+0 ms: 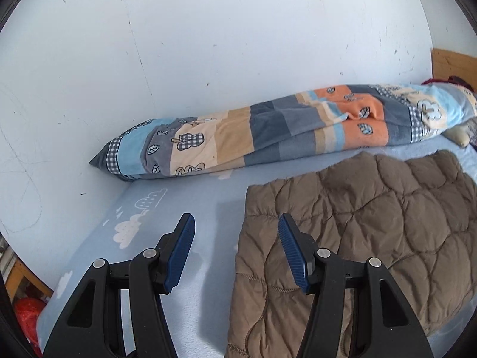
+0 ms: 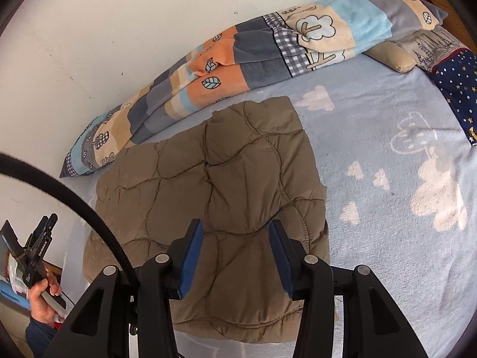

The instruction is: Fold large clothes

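A brown quilted jacket (image 1: pixel 357 223) lies folded into a rough rectangle on the light blue bed sheet (image 1: pixel 167 268). In the left wrist view my left gripper (image 1: pixel 236 217) hovers open over the sheet beside the jacket's left edge, with nothing between its blue pads (image 1: pixel 179 253). In the right wrist view the same jacket (image 2: pixel 208 185) fills the middle. My right gripper (image 2: pixel 235 223) stands open above its near part, and the pads do not press on the fabric. A person's hand (image 2: pixel 44 292) holds the left gripper (image 2: pixel 47 219) at the far left, off the bed's edge.
A rolled patchwork blanket (image 2: pixel 238 53) lies along the white wall (image 1: pixel 208 44). Pillows (image 2: pixel 447 68) sit at the head of the bed on the right. A black cable (image 2: pixel 89 208) arcs across the left of the right wrist view. Cloud-printed sheet (image 2: pixel 402 179) stretches right of the jacket.
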The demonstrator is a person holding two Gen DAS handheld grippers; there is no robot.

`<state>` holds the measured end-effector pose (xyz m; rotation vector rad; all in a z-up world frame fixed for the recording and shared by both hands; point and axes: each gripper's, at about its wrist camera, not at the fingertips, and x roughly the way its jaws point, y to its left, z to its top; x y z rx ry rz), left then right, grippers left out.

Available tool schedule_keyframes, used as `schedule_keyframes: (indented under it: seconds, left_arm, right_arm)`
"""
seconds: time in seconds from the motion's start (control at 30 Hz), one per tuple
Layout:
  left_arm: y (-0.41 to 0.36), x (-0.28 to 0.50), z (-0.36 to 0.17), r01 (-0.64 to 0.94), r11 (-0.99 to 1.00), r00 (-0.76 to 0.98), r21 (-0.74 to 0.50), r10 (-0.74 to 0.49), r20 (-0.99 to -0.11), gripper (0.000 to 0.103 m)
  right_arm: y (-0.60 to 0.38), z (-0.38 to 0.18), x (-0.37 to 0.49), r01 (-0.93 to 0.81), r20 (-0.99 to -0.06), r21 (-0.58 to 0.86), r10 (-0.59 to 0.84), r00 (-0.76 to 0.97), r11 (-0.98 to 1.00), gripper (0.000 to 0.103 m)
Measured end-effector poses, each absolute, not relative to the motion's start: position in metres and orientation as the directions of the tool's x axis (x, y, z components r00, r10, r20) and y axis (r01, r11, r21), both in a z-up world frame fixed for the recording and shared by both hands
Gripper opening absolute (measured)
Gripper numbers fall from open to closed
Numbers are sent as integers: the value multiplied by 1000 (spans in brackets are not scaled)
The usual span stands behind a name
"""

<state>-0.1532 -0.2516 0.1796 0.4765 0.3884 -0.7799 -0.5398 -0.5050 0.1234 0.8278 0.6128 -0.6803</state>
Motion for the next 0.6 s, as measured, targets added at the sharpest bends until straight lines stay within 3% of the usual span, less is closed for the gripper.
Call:
schedule_keyframes:
  seconds: [0.43, 0.6]
  left_arm:
    - [-258, -157, 166, 729, 598, 674, 334, -542, -501, 58]
    - [-257, -141, 160, 756, 597, 624, 268, -531, -574, 58]
  right_arm:
    - [-513, 82, -518, 766, -784, 437, -218, 581, 472, 50]
    - [-513, 87, -518, 754, -773, 444, -218, 596, 484, 50]
